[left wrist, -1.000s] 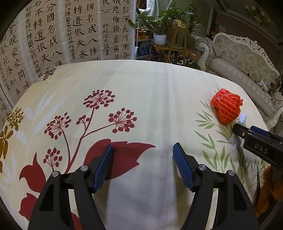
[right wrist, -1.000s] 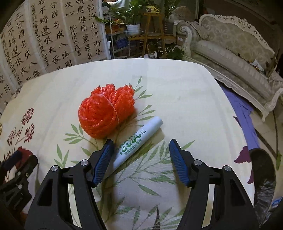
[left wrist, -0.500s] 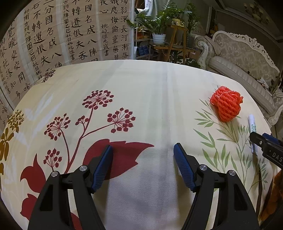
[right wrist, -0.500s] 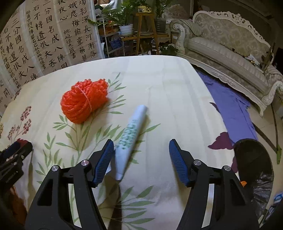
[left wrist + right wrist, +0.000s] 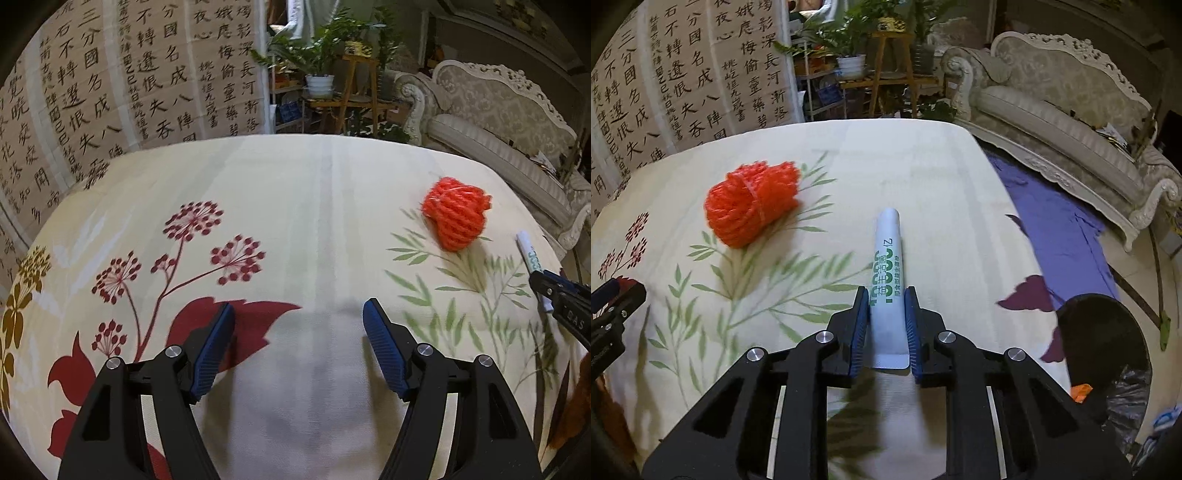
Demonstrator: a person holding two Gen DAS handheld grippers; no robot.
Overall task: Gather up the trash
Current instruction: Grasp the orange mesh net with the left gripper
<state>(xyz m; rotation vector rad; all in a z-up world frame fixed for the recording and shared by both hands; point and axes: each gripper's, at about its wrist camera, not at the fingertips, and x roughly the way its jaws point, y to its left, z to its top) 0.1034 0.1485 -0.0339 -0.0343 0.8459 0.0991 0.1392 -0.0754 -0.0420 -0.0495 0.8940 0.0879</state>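
Trash tube (image 5: 888, 284) pinched in the right gripper (image 5: 886, 295), bin bag off to the right.

Its long axis runs straight ahead along the fingers (image 5: 860, 325), which press on its crimped rear part while the rounded end points away over the floral counter (image 5: 923, 173). Whether it has lifted clear of the cloth I cannot tell. A dark bin bag (image 5: 1108, 339) sits low beyond the counter's right edge, so the carry likely swings right. An orange net ball (image 5: 456, 218) lies ahead-right of the left gripper (image 5: 299, 314), whose fingers are spread wide and hold nothing; in the right wrist view the ball looks nearer that arm.
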